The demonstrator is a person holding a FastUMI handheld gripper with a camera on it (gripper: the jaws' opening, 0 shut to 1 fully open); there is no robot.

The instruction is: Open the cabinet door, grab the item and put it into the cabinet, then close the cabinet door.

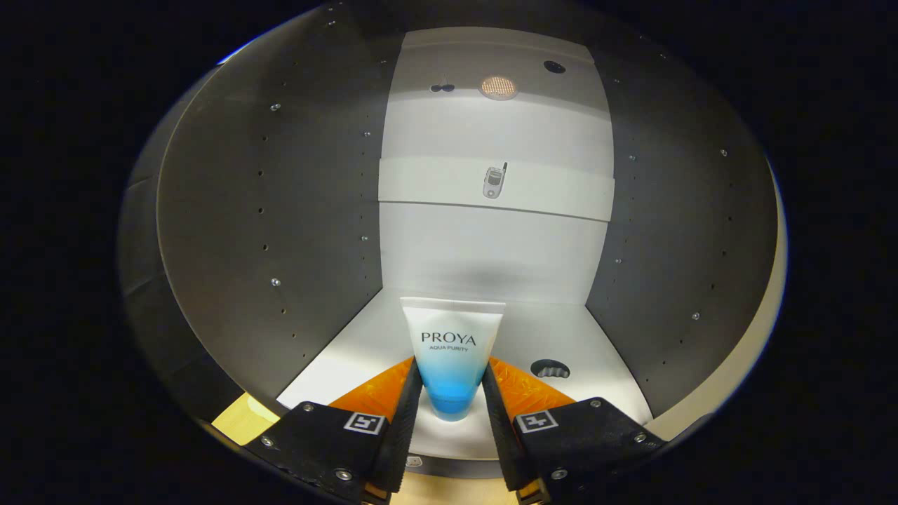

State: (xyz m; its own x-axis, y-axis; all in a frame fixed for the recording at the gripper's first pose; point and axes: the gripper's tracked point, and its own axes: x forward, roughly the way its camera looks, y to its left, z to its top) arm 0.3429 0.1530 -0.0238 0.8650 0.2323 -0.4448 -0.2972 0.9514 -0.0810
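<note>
- Gripper view: tongs (452, 393) reach into the open grey-walled cabinet (280, 210), their tips over its pale floor panel.
- White-to-blue squeeze tube (452, 351) stands upright on its blue cap between the two fingers (407, 414), flat crimped end up.
- Both inner pads appear to press the tube's lower blue part from either side; tongs pinching the tube.
- Tube's cap looks to sit on or just above the cabinet floor; contact cannot be told.
- Dark oval cut-out (551, 369) in the floor lies just beside the right finger, beyond its tip.
- White back panel (491, 245) stands beyond the tube, with a small phone-shaped sticker (494, 182) higher up.
- Round mesh disc (499, 87) and a dark hole (554, 66) sit near the back panel's top.
</note>
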